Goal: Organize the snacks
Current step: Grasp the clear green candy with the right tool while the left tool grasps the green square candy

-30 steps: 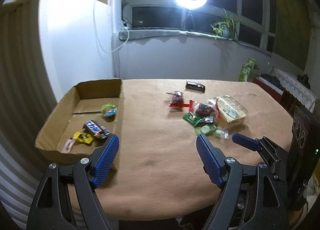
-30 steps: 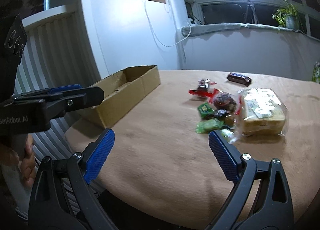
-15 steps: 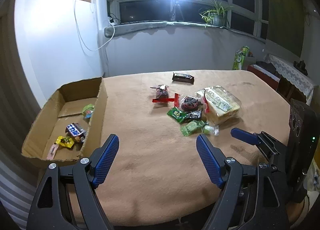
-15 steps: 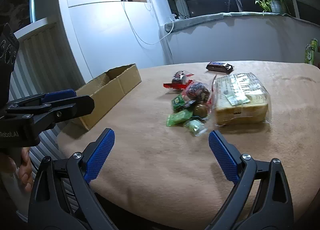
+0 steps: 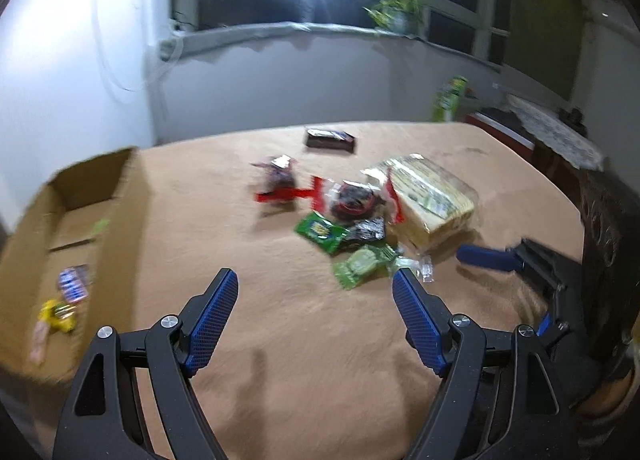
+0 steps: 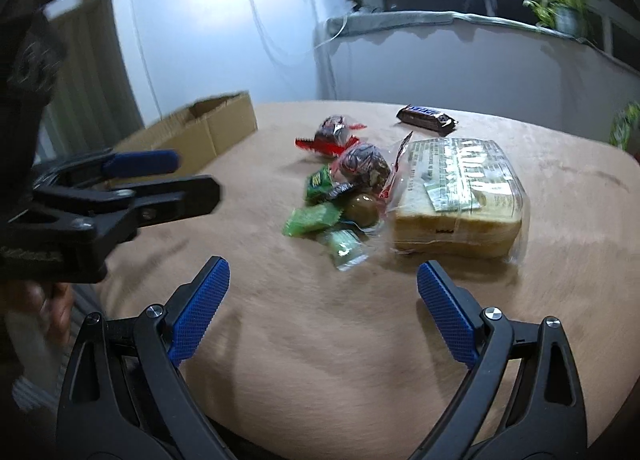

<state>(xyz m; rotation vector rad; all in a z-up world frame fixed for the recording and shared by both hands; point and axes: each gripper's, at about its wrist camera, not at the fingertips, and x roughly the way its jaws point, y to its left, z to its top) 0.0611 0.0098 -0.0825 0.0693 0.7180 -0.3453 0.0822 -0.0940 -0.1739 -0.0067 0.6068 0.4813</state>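
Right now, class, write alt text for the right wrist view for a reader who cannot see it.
The right gripper hovers open over a tan table, facing a cluster of small wrapped snacks beside a bagged loaf of bread. A cardboard box sits at far left, with the open left gripper nearby.

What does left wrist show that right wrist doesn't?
Left wrist only: the inside of the box, with a few snacks lying in it, including a yellow candy and a blue-white bar.

Right wrist only: a brown round snack in the pile, hidden in the left view, and the box's outer wall only.

Both: the bread pack, the dark bar, the green packets, and each other's open hand-held gripper: left, right.
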